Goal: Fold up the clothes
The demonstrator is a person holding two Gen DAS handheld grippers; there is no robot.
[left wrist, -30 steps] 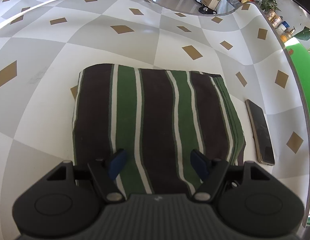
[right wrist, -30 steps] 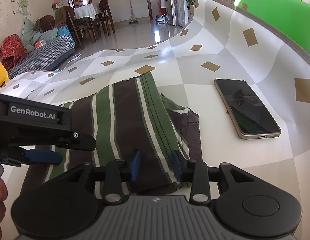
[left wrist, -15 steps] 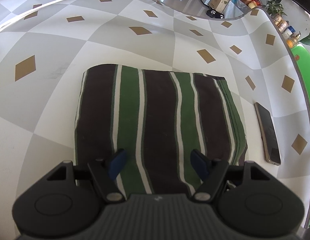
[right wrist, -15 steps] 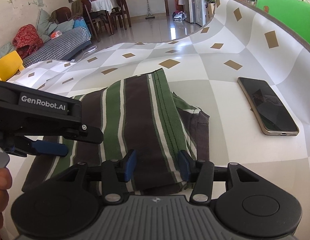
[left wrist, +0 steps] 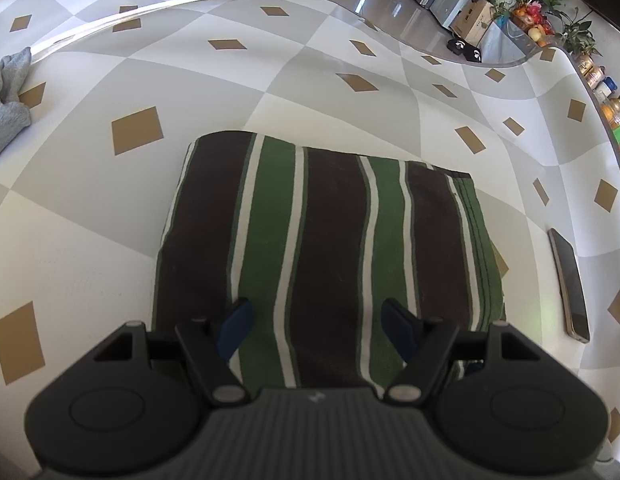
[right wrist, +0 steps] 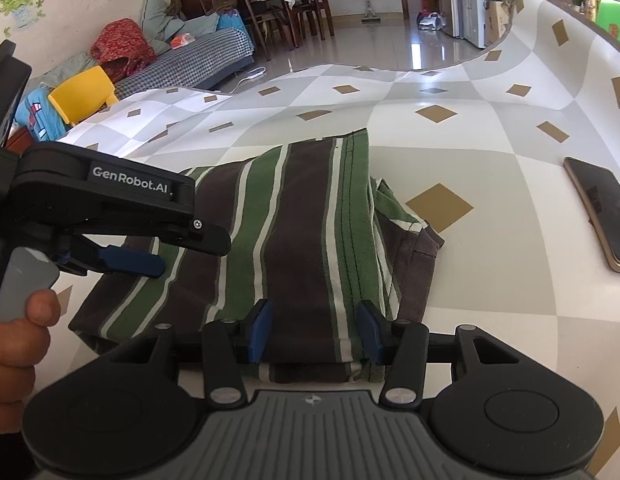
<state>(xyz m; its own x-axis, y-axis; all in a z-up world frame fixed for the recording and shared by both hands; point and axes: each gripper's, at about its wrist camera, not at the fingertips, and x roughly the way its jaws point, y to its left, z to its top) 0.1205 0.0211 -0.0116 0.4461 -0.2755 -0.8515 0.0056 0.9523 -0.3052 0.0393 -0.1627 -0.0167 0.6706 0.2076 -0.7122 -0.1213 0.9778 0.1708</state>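
The grey garment (left wrist: 6, 96) is cut off, perhaps a sweatshirt.

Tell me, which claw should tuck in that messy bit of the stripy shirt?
Probably the right claw. It sits open at the stripy shirt's near edge, beside the loose brown flap sticking out towards the phone. The left claw hangs open over the shirt's tidy middle.

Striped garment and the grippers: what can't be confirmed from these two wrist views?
- Striped garment: its near edge is hidden by the left gripper body in the left wrist view, so contact with the cloth is unclear.
- Layers beneath: covered by the top fold.
- Grey cloth: cut off by the left edge.
- Phone: cut off by the right edge.
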